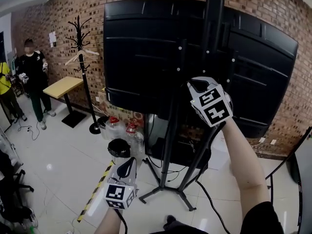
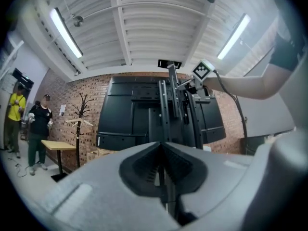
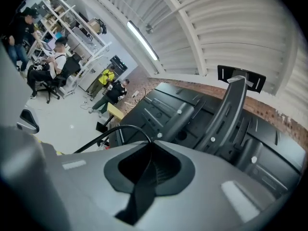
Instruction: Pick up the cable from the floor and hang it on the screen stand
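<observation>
Hanging step: my right gripper and left gripper both clamp the cable; next I drape it over the screen stand.

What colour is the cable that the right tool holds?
Black. The cable shows best in the right gripper view.

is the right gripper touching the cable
Touching: the right gripper has its jaws shut on the cable, which loops out from between them in the right gripper view.
</observation>
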Available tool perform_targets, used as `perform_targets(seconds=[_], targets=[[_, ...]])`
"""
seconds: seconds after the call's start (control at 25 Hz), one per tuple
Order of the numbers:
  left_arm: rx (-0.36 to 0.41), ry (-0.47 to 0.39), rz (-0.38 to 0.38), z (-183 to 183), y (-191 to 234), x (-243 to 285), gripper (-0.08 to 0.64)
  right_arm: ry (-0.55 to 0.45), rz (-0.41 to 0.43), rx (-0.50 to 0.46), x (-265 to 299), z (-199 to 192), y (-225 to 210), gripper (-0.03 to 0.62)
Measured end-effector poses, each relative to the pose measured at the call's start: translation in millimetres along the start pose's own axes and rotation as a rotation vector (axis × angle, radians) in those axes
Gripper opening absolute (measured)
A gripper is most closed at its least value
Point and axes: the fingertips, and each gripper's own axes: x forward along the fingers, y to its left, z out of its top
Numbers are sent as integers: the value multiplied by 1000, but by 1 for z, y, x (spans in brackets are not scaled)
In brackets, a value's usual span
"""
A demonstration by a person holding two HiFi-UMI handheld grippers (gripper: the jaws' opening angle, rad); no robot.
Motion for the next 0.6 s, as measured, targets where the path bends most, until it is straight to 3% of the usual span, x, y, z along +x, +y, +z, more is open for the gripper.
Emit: perform_targets(seconds=[0.28, 0.4, 0.6], targets=[[28, -64, 21, 32, 18, 40, 5, -47, -64, -96, 23, 52, -39, 26], [10, -73, 20, 45, 26, 68, 5, -73, -79, -114, 32, 69, -56, 26], [46, -119, 1, 75, 35, 113, 6, -93, -126, -131, 48, 93, -86, 26]])
